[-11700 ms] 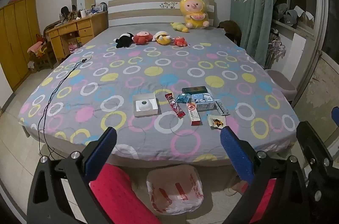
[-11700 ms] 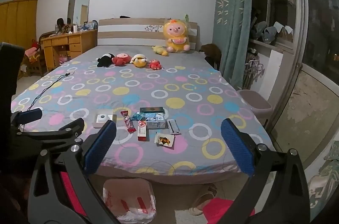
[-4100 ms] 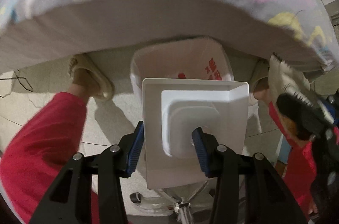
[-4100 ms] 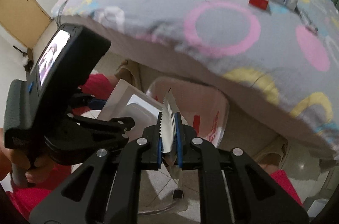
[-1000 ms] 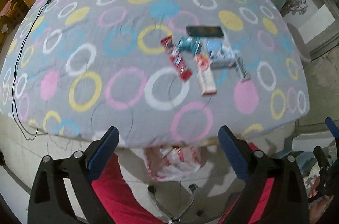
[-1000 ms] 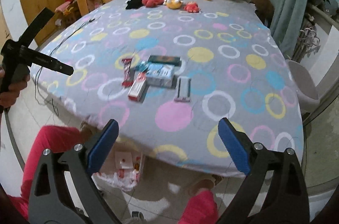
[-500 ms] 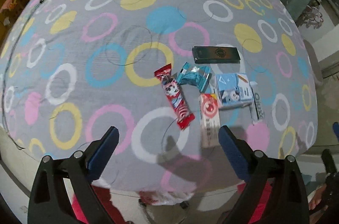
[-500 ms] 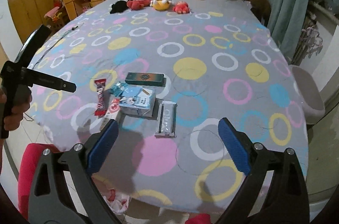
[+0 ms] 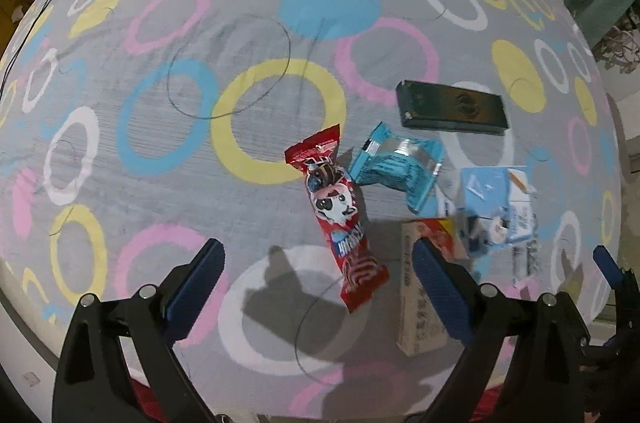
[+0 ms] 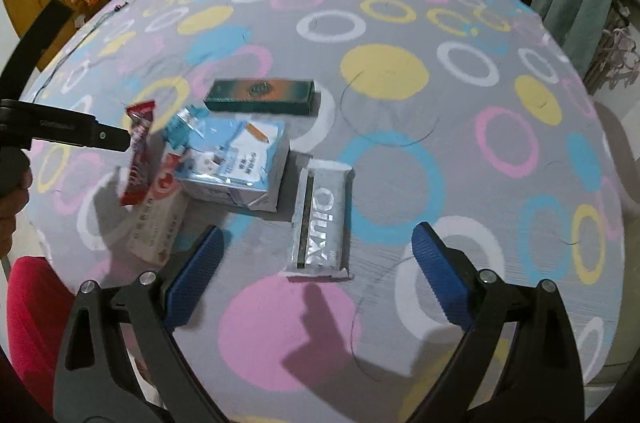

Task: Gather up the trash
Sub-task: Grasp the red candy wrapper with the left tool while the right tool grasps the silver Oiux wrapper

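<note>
Trash lies clustered on the bed (image 9: 120, 143) before my left tongs (image 9: 316, 283), whose jaws stand wide apart holding nothing: a red wrapper (image 9: 340, 215) between the fingers, a teal packet (image 9: 400, 163) just beside it, a red-and-white box (image 9: 420, 303) at the right finger. Through my right tongs (image 10: 316, 275), equally wide and empty, a silver wrapper (image 10: 320, 219) lies between the fingers, beside a blue carton (image 10: 236, 163), with a dark green box (image 10: 260, 95) beyond.

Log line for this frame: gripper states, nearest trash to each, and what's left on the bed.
left gripper: open, over red snack wrapper | right gripper: open, over silver foil wrapper | neither holds anything
</note>
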### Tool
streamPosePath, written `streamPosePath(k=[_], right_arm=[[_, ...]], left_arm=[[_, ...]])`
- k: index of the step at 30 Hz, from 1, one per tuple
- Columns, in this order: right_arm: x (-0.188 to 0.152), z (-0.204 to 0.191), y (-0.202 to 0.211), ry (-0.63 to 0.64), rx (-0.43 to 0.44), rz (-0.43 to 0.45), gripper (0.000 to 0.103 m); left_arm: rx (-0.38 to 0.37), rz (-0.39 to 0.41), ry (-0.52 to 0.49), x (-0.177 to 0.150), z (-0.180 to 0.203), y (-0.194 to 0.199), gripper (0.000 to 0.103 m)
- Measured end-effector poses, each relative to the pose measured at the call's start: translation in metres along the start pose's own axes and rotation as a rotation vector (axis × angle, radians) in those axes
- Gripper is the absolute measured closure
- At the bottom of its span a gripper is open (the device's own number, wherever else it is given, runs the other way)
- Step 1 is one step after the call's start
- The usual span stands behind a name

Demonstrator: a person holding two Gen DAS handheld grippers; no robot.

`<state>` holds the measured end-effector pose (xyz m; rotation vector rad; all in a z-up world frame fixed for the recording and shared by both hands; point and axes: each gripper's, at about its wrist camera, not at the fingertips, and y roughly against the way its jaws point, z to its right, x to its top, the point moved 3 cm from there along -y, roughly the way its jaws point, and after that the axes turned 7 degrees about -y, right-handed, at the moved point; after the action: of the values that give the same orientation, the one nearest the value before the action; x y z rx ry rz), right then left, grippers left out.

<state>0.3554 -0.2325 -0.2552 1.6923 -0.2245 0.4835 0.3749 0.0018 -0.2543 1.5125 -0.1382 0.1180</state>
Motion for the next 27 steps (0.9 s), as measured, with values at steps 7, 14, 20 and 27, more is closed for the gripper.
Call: streamPosePath(k=[7,14,20,27], right_arm=[[0.000,0.004,-0.046,-0.007,-0.013,-0.057,0.011],[0.001,0.005,-0.066,-0.004,-0.023,-0.074,0.011],[0.000,0.007,-0.075,-0.012,-0.030,-0.080,0.022],[-0.001,0.003,-0.071,0.007,-0.042,-0.061,0.065]], left_arm=[[-0.011,-0.022,0.017,0.004,0.002,-0.027,0.016],[-0.020,-0.051,0.051,0.009,-0.004,-0.049,0.026],[0.025,-0.033,0.024,0.016,0.007,-0.055,0.037],[0.017,-0.008,0.045,0.023,0.003,-0.049,0.066]])
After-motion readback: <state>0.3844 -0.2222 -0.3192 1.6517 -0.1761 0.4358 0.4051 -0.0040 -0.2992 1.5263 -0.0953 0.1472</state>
